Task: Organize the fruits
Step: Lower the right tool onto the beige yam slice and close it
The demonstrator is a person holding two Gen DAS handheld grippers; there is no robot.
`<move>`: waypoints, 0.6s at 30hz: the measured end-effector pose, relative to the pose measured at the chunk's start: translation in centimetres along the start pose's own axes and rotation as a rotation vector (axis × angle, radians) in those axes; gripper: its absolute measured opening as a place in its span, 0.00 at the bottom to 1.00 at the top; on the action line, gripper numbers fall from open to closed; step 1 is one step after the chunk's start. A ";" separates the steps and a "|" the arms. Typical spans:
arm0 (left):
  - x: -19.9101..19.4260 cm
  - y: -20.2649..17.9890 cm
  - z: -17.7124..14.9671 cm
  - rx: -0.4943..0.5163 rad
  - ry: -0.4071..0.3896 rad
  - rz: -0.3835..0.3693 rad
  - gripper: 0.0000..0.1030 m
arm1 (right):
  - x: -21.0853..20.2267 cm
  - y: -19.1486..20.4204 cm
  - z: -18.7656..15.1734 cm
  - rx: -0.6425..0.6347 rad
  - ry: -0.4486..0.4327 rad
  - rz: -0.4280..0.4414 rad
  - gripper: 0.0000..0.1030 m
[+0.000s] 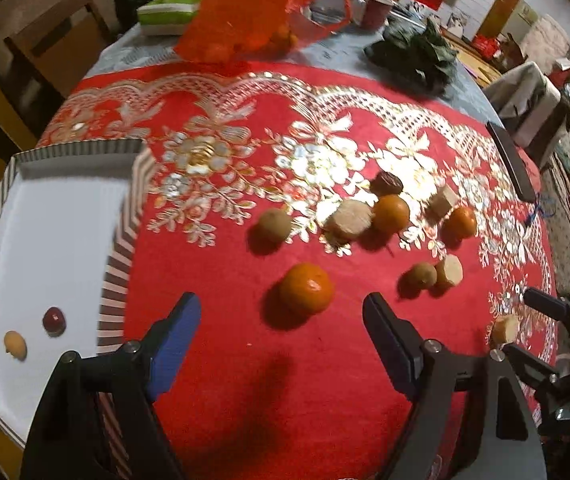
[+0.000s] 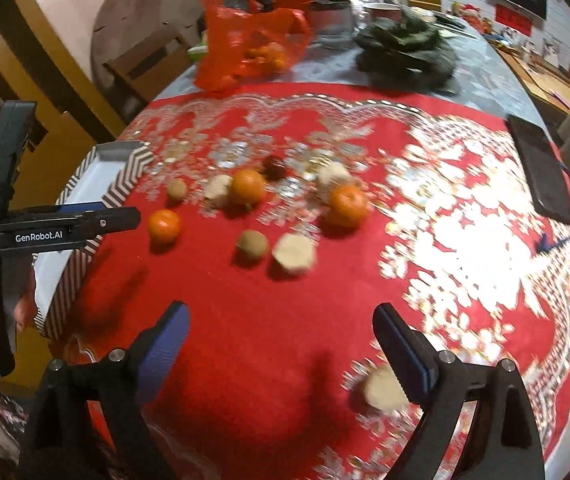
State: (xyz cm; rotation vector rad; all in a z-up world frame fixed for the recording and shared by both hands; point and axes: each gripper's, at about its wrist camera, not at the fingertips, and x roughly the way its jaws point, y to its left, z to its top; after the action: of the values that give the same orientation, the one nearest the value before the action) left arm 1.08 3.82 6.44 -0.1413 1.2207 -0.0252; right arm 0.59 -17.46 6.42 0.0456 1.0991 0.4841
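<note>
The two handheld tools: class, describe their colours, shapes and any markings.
Each tool, left and right, has two black angular fingers tipped with ribbed blue pads and joined by silver round-headed bolts. Seen from the right wrist view, the left tool's black side bears white "GenRobot.AI" lettering. No cables or sleeves are visible.

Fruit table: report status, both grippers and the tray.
Left gripper open, empty, nearest orange ahead. Right gripper open, empty. Tray holds two small pieces. Nothing blocking.
</note>
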 end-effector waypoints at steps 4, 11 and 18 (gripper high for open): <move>0.7 -0.7 -0.1 0.014 0.013 0.000 0.80 | -0.8 -1.6 -1.1 0.033 0.006 -0.030 0.92; 1.4 -1.2 -0.1 0.026 0.022 0.005 0.80 | -1.2 -3.6 -2.4 0.075 0.022 -0.058 0.92; 2.3 -0.9 -0.1 0.023 0.031 0.000 0.80 | -1.4 -4.2 -2.9 0.087 0.019 -0.063 0.92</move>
State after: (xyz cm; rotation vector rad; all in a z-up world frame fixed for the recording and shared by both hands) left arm 1.79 2.68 4.37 -0.1213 1.2507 -0.0416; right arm -0.97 -22.34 5.13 0.0826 1.1366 0.3810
